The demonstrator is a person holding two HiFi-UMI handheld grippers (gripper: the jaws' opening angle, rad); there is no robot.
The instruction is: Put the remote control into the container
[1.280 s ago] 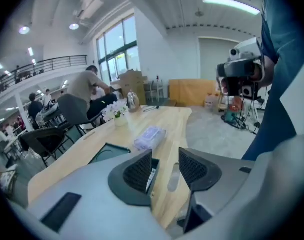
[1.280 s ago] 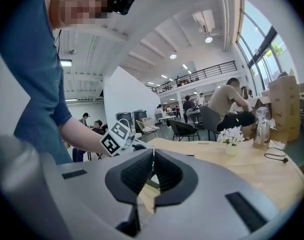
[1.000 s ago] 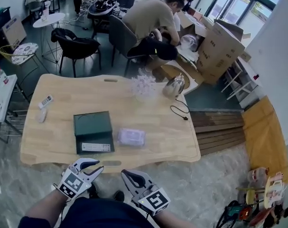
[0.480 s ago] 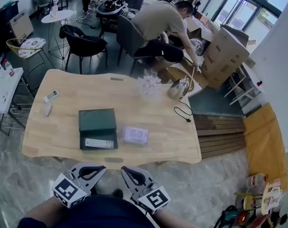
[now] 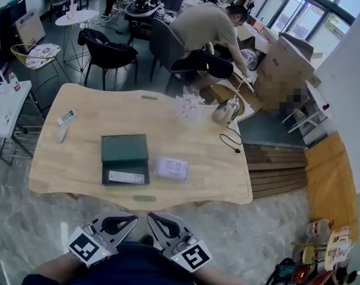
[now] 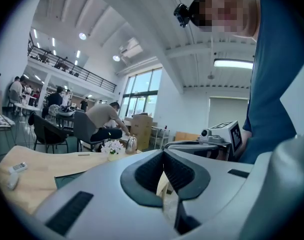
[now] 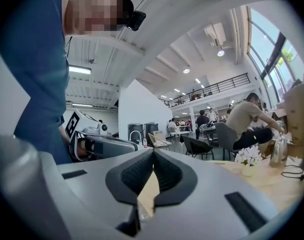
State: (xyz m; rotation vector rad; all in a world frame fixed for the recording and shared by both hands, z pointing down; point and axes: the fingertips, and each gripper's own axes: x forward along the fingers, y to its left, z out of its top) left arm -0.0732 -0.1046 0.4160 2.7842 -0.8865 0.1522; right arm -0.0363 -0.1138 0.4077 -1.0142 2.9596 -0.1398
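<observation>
A dark green rectangular container point(image 5: 125, 150) sits mid-table, and a pale remote control point(image 5: 126, 177) lies inside it at its near end. Both grippers hang below the table's near edge, close to the person's body and well apart from the container. My left gripper point(image 5: 132, 219) is shut with nothing between its pads point(image 6: 164, 156). My right gripper point(image 5: 151, 217) is shut too, its pads meeting on nothing point(image 7: 153, 156). The two gripper tips point toward each other, a small gap between them.
The wooden table point(image 5: 79, 171) also carries a second white remote point(image 5: 66, 117), a small grey object point(image 5: 61, 133), a clear plastic packet point(image 5: 171, 167), white flowers point(image 5: 190, 107), a metal kettle point(image 5: 225, 110) and a black cable point(image 5: 230, 141). Behind it are chairs, cardboard boxes and a bending person point(image 5: 209, 28).
The left gripper's jaws have closed. Both grippers have drawn back from the table edge toward the person's body. The remote and container have not moved.
</observation>
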